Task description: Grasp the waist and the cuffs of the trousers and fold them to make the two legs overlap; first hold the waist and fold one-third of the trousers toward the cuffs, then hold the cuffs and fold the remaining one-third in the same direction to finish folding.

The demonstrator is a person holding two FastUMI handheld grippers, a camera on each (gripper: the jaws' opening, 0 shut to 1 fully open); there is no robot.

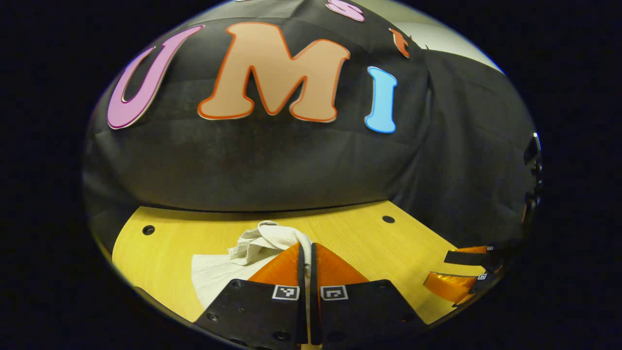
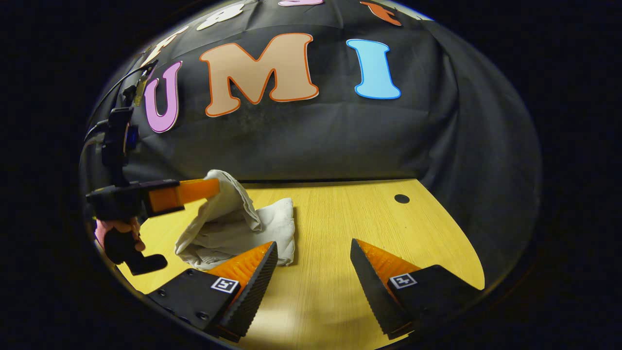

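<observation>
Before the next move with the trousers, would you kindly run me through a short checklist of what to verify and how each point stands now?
1. Left hand-held gripper holds the trousers: ok; its fingers are shut on a lifted fold of cloth.
2. Right hand-held gripper free to take a hold: ok; open, over bare table, nothing between the fingers.
3. Which end the left one holds, waist or cuffs: cannot tell; the cloth is bunched.
4. Two legs lying overlapped and flat: not ok; the trousers are a rumpled heap.
5. Room on the table to lay the fold down: ok; bare wood beside the trousers.
</observation>
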